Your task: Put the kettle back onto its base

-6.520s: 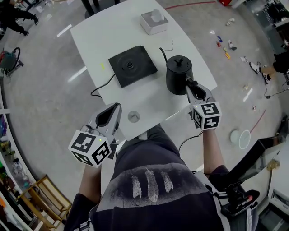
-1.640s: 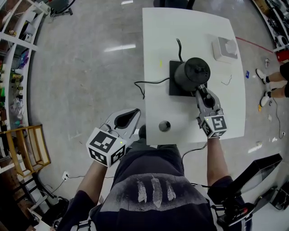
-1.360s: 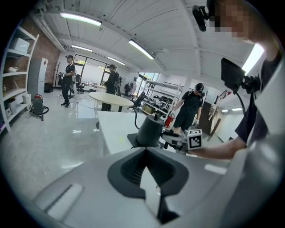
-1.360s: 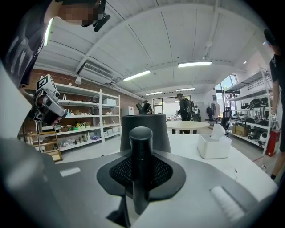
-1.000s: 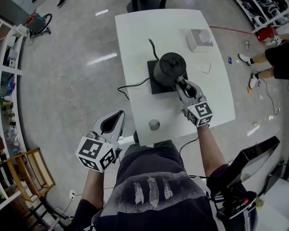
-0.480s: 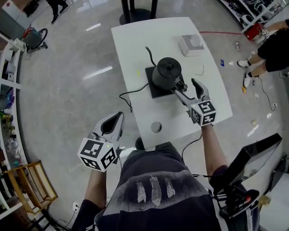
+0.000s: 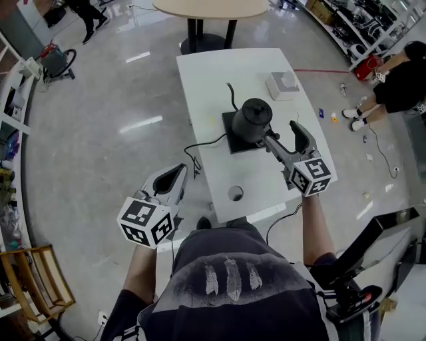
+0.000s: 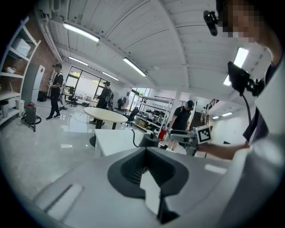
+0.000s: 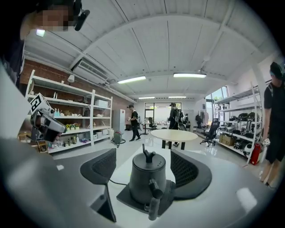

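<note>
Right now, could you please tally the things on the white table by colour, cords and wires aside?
Black: 2, kettle and base
White: 1, box
Grey: 1, round disc
Total: 4

White rectangular table [image 7: 219, 73] stands on a glossy grey floor [image 7: 100, 133]. White square box [image 7: 282, 84] sits at its far right corner, and a small grey round disc [image 7: 235, 194] lies near the front edge. Round beige table [image 7: 210, 8] stands beyond. Wooden chair [image 7: 30, 280] is at lower left.

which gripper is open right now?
Right gripper: jaws have just been opening, spread wide, gripping nothing; kettle sits on its base. Left gripper has its jaws together.
</note>
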